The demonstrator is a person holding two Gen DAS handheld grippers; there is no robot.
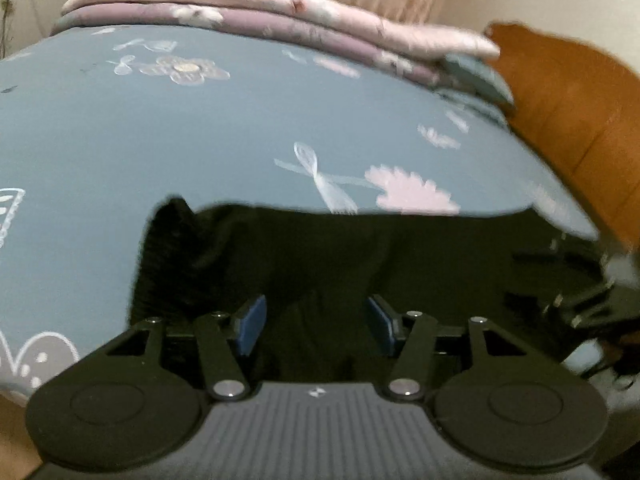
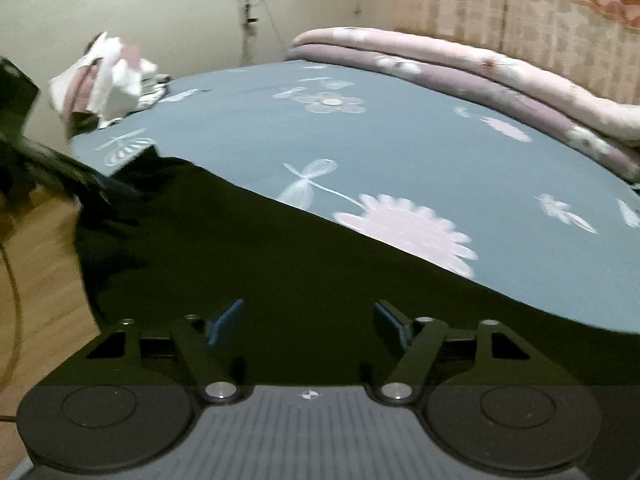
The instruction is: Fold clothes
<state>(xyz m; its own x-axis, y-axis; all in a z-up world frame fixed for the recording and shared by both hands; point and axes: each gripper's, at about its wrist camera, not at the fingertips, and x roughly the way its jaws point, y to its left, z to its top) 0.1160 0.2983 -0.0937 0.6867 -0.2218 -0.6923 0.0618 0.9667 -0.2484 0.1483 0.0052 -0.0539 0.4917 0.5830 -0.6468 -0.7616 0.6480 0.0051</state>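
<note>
A black garment (image 1: pixel 360 264) is lying spread along the near edge of a bed, over a blue sheet (image 1: pixel 200 140) printed with pale flowers and dragonflies. Its fabric is dark and blurred, so what kind of clothing it is cannot be told. In the right wrist view the same black garment (image 2: pixel 248 264) is reaching to the near left corner of the bed, where part of it is hanging over the side above a wooden floor (image 2: pixel 40 280).

The left gripper (image 1: pixel 316 324) is hovering just above the garment with its blue-padded fingers (image 1: pixel 252 322) spread apart and nothing between them. The right gripper (image 2: pixel 308 324) is likewise sitting over the dark fabric, fingers apart and released; whether either is touching the cloth cannot be told.

Along the far edge of the bed, a folded quilt (image 1: pixel 280 12) in pink and mauve layers is resting. A loose pile of clothes (image 2: pixel 104 80), white and pink, is sitting at the far left corner of the bed. Behind the quilt a patterned curtain (image 2: pixel 520 12) is hanging.
</note>
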